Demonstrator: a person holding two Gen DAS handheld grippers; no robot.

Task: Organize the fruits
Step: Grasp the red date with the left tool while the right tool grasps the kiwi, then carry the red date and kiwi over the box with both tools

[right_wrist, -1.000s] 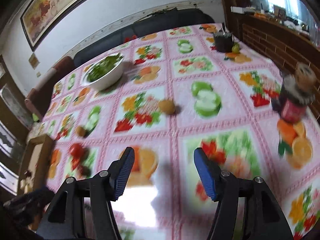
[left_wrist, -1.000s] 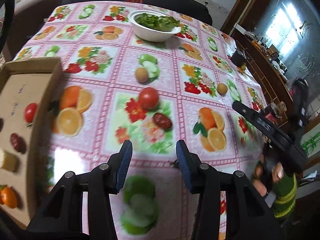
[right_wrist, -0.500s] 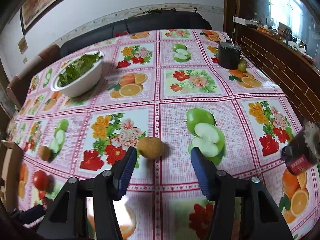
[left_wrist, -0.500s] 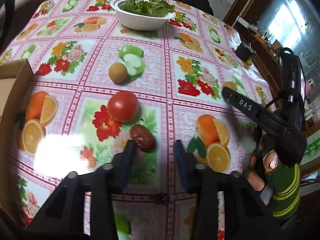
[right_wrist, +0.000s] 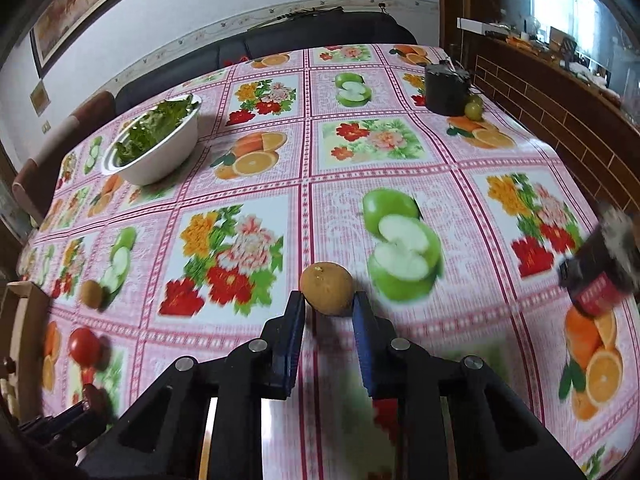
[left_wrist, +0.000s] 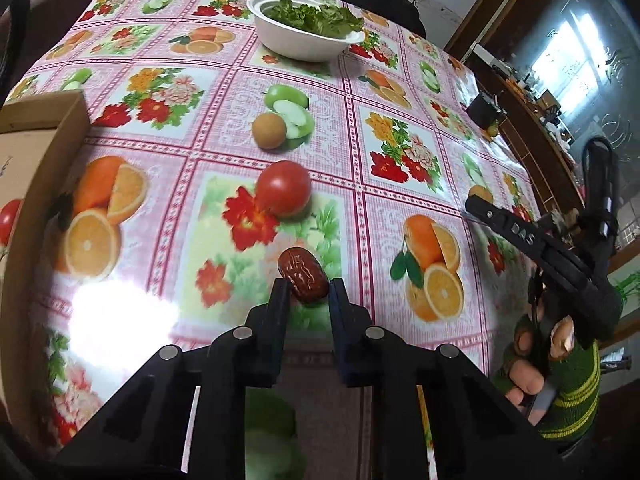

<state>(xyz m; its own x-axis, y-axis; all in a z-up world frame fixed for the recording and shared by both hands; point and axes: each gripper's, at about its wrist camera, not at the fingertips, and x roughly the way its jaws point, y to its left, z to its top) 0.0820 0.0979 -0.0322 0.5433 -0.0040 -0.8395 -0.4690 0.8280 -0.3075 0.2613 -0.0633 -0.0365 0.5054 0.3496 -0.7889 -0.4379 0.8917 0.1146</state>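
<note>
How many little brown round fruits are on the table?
2. The first brown fruit sits between the right gripper jaws; the second brown fruit lies near the tomato. The cardboard box may hide more.

a lived-in home dining room: a table under a glossy pink oilcloth printed with fruit and flowers, a white bowl of leafy greens on it, a dark sofa along the wall beneath a framed painting, and a brick-faced wooden counter by the window.
</note>
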